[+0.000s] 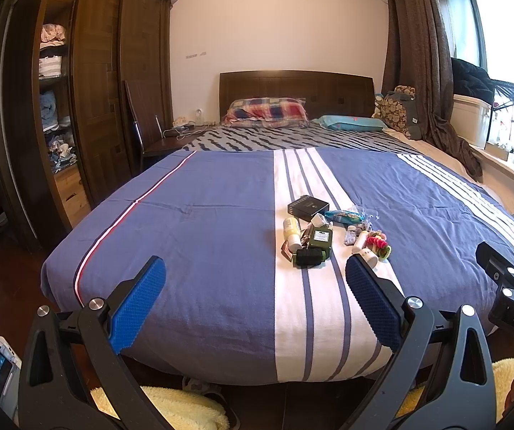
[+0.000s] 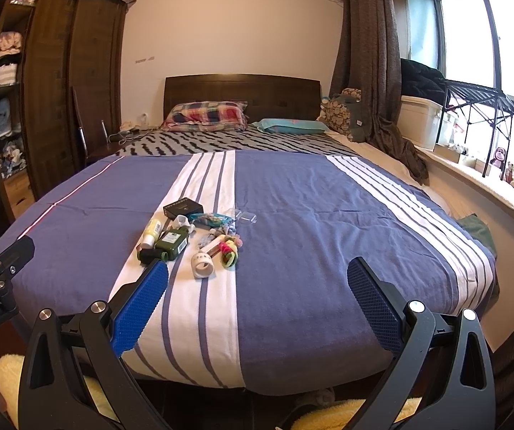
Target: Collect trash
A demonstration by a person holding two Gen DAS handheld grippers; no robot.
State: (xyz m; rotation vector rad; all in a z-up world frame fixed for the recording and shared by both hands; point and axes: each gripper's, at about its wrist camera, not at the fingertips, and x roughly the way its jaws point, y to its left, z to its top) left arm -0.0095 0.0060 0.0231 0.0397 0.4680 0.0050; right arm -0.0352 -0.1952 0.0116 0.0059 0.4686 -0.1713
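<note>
Blue-padded, your left hand-held gripper (image 1: 255, 279) and right hand-held gripper (image 2: 257, 279) both gape wide, gripping nothing, short of the trash (image 1: 314, 233) on the bed (image 1: 203, 222).

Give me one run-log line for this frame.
phase: approach | left tongs: open, empty | right tongs: open, empty | trash pile: on bedspread, untouched

Bare bedspread (image 2: 310, 215) all around the clutter pile (image 2: 192, 236); nothing overhead.
</note>
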